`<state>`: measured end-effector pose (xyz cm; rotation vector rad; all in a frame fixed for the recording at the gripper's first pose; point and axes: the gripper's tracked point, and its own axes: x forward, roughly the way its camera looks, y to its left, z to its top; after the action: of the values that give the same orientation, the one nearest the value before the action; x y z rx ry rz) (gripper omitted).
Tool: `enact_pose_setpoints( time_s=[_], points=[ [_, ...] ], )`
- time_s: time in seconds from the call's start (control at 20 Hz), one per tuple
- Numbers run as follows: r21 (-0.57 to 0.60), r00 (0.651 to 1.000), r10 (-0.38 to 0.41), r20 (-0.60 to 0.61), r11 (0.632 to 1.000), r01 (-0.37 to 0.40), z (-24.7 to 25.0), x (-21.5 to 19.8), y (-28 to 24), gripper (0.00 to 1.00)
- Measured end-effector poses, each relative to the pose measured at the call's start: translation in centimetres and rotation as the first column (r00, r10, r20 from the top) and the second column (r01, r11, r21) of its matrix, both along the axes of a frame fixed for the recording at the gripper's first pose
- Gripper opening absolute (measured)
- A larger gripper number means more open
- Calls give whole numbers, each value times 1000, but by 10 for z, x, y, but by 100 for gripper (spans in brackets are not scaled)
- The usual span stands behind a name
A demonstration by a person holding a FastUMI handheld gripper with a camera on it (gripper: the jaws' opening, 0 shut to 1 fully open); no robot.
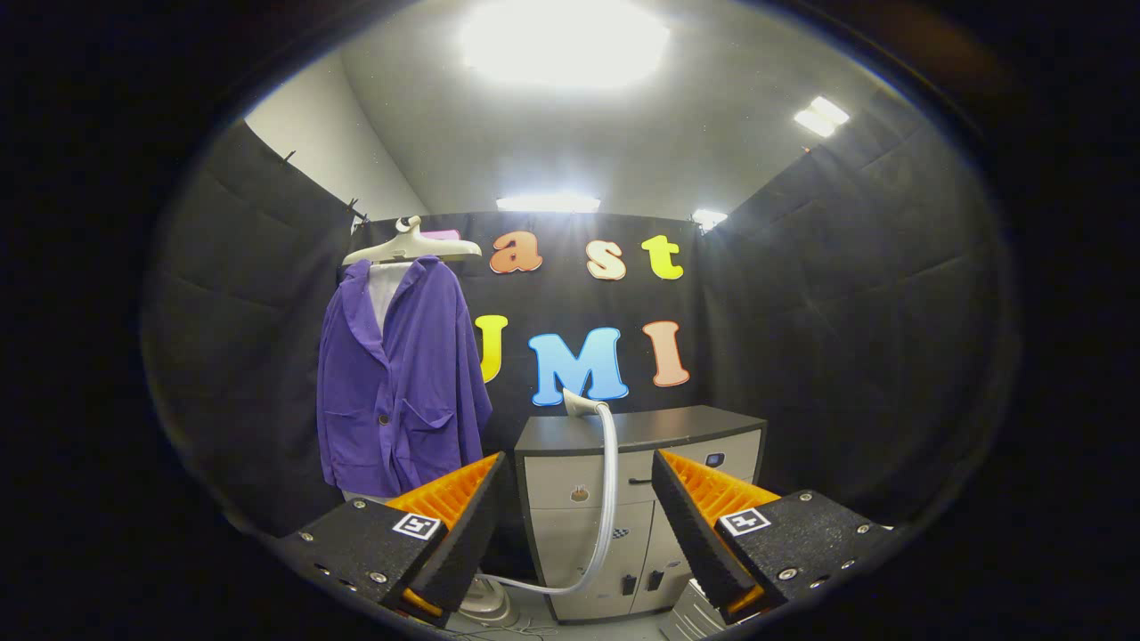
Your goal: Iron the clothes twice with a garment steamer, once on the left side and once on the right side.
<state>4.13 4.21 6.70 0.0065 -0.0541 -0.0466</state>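
Booth wall (855, 338): black cloth on three sides, creased, running up to a pale ceiling with bright lamps
Cabinet (570, 481): pale grey drawers and doors under a dark top, standing against the back wall, straight ahead of the fingers and seen through the gap between them
Jacket (401, 374): purple, open at the collar, with a dark button and patch pockets; it hangs in front of the back wall, beyond the left finger and just beside the cabinet's left end, its hem dropping behind that finger
Gripper (574, 516): fingers spread wide apart with nothing between them; they point at the cabinet and are well short of both jacket and steamer
Hose (607, 499): pale, ribbed, coming down from the steamer head across the cabinet front, then curving low toward the left finger
Hanger (411, 247): white, broad-shouldered, carrying the jacket near the top of the back wall; a white lining or panel shows inside the jacket's open neck
Steamer base (485, 604): pale and rounded, on the floor by the cabinet's lower left corner, partly hidden behind the left finger; the hose runs to it
Steamer head (579, 405): pale, small, resting on the cabinet's dark top near its middle, tilted, joined to the upper end of the hose
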Motion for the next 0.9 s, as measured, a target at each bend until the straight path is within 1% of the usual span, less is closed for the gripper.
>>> enact_pose_setpoints(
  time_s=[0.15,0.35,0.45,0.9],
  points=[
    [-10,1000,10,8,1000,-10,13,27,-3,97],
    [-5,998,47,32,999,-47,30,74,-7,97],
    [2,996,78,43,997,-79,37,100,-7,97],
    [32,989,144,36,989,-145,64,214,-47,97]
  ],
)
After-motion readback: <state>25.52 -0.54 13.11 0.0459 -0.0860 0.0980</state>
